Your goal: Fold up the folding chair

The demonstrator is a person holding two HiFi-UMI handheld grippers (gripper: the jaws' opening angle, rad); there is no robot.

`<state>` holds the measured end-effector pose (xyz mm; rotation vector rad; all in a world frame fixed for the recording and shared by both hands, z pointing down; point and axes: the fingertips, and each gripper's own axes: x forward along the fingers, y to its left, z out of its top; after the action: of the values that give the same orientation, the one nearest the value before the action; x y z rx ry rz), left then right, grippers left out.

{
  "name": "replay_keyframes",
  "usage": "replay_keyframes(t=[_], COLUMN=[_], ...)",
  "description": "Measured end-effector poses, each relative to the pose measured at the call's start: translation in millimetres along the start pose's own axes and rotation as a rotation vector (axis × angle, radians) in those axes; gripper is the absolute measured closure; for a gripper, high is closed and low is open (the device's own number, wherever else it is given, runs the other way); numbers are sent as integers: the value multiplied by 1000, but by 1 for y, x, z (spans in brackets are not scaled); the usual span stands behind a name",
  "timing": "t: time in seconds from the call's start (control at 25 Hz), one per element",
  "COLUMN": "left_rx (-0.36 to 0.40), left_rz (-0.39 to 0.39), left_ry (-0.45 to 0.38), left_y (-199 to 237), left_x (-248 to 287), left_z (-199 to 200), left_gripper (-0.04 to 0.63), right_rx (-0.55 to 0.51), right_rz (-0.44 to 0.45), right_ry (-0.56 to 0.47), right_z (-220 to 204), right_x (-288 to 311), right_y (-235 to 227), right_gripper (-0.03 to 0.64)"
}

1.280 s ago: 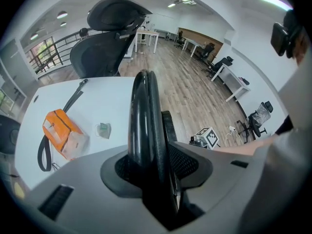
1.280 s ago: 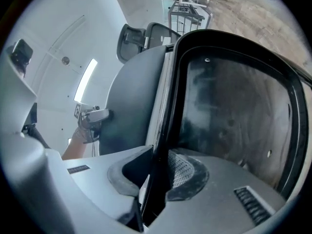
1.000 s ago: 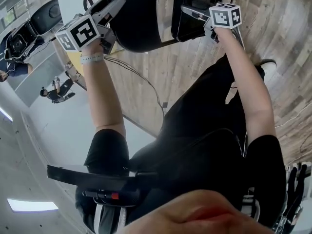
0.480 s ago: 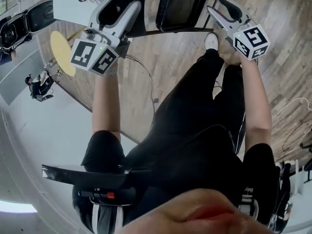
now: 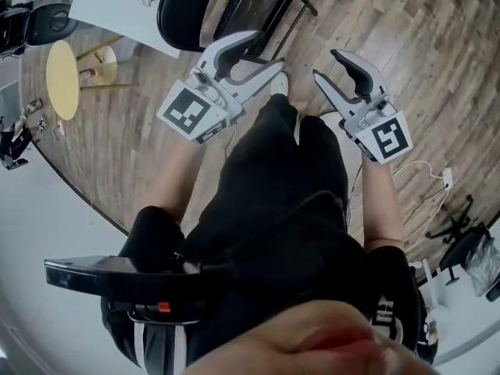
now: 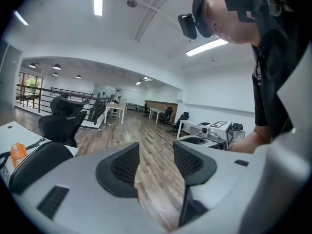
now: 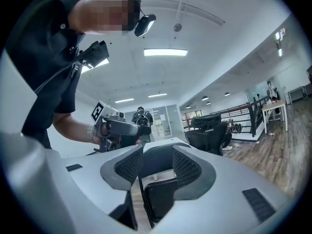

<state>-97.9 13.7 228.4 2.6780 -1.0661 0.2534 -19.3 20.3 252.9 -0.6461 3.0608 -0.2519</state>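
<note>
Jaws apart — left gripper [image 5: 262,53], right gripper [image 5: 328,64] empty.

Folding chair [image 5: 262,10] is cut off by the head view's top edge.

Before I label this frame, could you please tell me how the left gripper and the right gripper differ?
In the head view the left gripper points up and to the right, while the right gripper points up and to the left. Between the left gripper's jaws its own view shows wooden floor. The right gripper's view shows the black folding chair, well beyond the pads. Both are open and hold nothing.
</note>
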Motion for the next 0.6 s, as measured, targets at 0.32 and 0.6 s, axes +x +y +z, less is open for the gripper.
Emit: replay_keyframes(t=[0.32, 0.6], left_rx=[93, 122], left_rz=[-90, -135], left_ry=[-57, -108], left_y=[-84, -114], left_x=[-15, -20], left_z=[32, 53], left_gripper=[583, 591], right_rx=[-43, -59], right_rz=[-36, -53], right_ry=[-5, -34], right_z=[63, 99], right_x=[-55, -63], right_y=[47, 67], right_gripper=[564, 607])
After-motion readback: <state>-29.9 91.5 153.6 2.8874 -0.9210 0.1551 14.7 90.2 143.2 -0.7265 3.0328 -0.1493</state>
